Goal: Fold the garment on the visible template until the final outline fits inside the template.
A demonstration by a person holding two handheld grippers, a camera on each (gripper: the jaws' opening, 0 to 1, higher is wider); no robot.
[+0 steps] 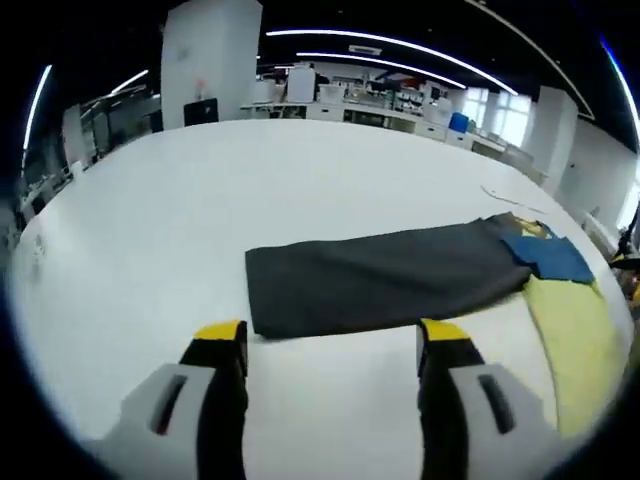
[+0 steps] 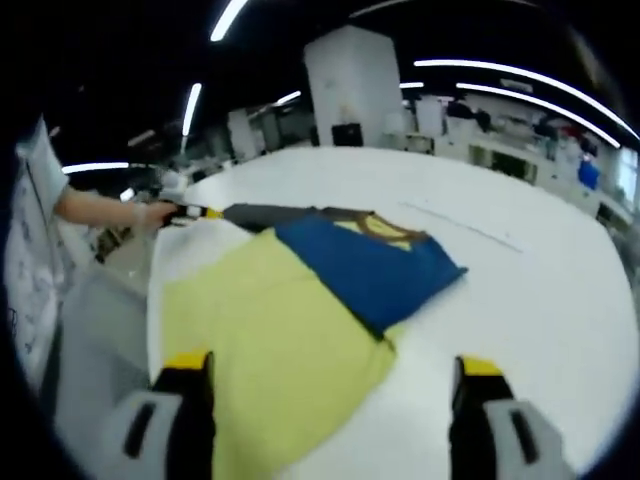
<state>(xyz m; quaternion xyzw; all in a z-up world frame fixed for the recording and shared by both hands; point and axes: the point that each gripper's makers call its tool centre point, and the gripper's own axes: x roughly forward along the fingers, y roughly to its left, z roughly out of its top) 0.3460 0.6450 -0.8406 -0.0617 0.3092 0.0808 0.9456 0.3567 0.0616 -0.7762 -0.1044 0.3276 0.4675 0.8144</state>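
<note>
Left gripper [image 1: 332,345] hangs over a broad white surface [image 1: 200,190] with its yellow-tipped jaws set well apart and nothing between them, just short of the near edge of the garment [image 1: 385,278]. From the left gripper view the garment's dark grey part lies flat as a long band across the surface, and at its far right end a blue panel [image 1: 548,257] and a pale yellow panel [image 1: 580,335] come into sight.

Right gripper [image 2: 335,375] is likewise spread wide and holding nothing (its jaws frame the cloth from the other end). In the right gripper view the yellow panel [image 2: 265,350] lies nearest, partly between the jaws, with the blue panel [image 2: 365,265] folded over its far part and a brown-edged neckline [image 2: 385,228] visible beyond. The grey part [image 2: 262,213] stretches away toward the upper left, where a person's hand [image 2: 150,213] holds the other gripper at the edge of the surface. Whether a template lies under the cloth cannot be told. Strip lights [image 2: 520,75] and benches fill the dim room behind.
</note>
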